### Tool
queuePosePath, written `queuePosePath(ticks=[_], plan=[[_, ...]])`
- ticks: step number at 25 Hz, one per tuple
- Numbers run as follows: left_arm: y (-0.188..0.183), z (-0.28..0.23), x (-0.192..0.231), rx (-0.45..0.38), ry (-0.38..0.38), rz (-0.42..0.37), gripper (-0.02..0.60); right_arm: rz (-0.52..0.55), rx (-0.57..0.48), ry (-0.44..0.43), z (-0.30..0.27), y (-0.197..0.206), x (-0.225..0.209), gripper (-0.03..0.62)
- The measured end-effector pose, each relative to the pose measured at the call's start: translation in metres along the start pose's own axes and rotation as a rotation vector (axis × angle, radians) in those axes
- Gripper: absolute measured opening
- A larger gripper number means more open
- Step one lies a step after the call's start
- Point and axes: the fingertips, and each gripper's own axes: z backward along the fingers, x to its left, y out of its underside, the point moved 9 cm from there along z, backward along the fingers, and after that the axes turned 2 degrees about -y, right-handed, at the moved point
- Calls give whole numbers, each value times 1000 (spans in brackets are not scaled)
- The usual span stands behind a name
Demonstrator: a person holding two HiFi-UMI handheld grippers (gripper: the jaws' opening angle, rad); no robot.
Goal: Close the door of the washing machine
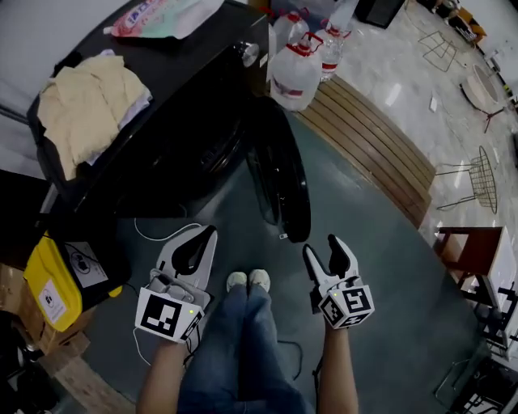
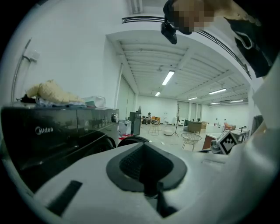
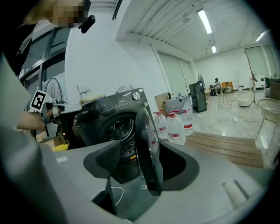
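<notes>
A black front-loading washing machine [image 1: 162, 105] stands at the upper left of the head view. Its round door [image 1: 283, 182] is swung wide open, edge-on toward me. My left gripper [image 1: 212, 232] hangs low in front of the machine, its jaws together with nothing between them; in the left gripper view the machine [image 2: 52, 131] lies to the left. My right gripper [image 1: 321, 247] is open and empty, just below the door's free edge. In the right gripper view the door [image 3: 146, 144] and the drum opening [image 3: 117, 131] show beyond the spread jaws, apart from them.
Folded cloths [image 1: 85, 101] and a detergent bag [image 1: 158, 16] lie on the machine. Water jugs [image 1: 295, 73] stand behind the door by a wooden platform [image 1: 372, 145]. A yellow bag [image 1: 53, 283] sits at the left. My feet [image 1: 247, 279] are between the grippers.
</notes>
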Motion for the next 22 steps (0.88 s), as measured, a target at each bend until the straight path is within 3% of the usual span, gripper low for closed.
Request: queuePosePath(ticks=[4, 9, 11, 18, 22], plan=[[61, -23, 10, 13, 11, 15, 0, 35, 51, 19, -41, 57, -30, 222], [101, -35, 13, 35, 14, 48, 0, 93, 96, 0, -72, 77, -48, 141], [106, -35, 13, 42, 15, 61, 0, 113, 111, -12, -77, 77, -48, 112], [105, -32, 19, 46, -8, 81, 0, 148, 163, 0, -79, 75, -42, 98], [100, -24, 25, 43, -43, 105, 0, 150, 210, -49, -86, 78, -21, 103]])
